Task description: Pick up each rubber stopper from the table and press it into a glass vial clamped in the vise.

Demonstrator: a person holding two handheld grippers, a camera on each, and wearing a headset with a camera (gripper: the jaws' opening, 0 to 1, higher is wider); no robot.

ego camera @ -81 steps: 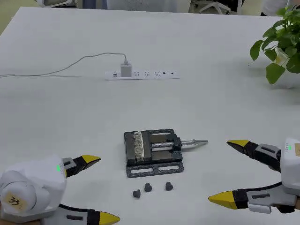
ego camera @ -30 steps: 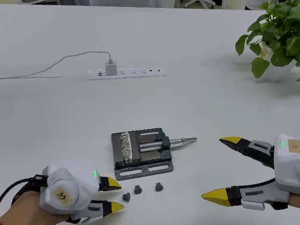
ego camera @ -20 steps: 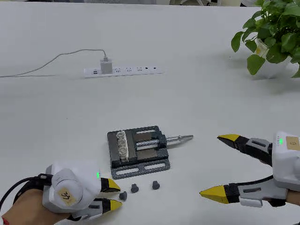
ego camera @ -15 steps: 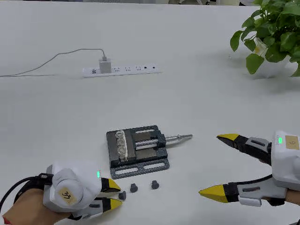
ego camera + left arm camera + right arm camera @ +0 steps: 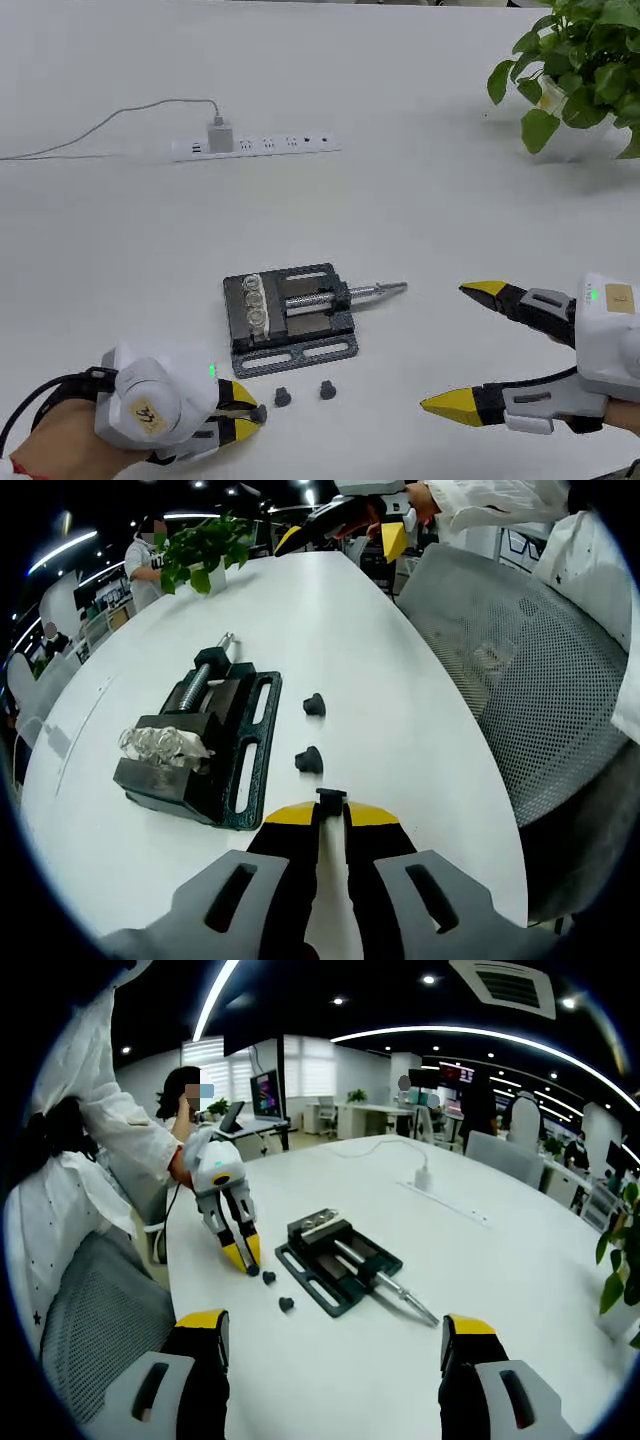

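A black vise (image 5: 290,320) in the middle of the white table clamps a row of clear glass vials (image 5: 254,300). Two black rubber stoppers (image 5: 283,397) (image 5: 327,389) lie just in front of it. My left gripper (image 5: 252,413) is low at the near left, shut on a third stopper (image 5: 330,799) pinched between its yellow tips. From the left gripper view, the vise (image 5: 200,745), the vials (image 5: 163,743) and the two loose stoppers (image 5: 308,760) (image 5: 314,704) lie ahead. My right gripper (image 5: 465,347) hovers wide open to the right of the vise (image 5: 335,1255), holding nothing.
A white power strip (image 5: 255,147) with a plugged charger and cable lies at the far side of the table. A potted plant (image 5: 580,70) stands at the far right. A grey mesh chair (image 5: 520,680) sits by the table's near edge.
My left gripper has moved right to the leftmost stopper and shut on it. The right gripper has held its place, still open. The head camera has shifted.
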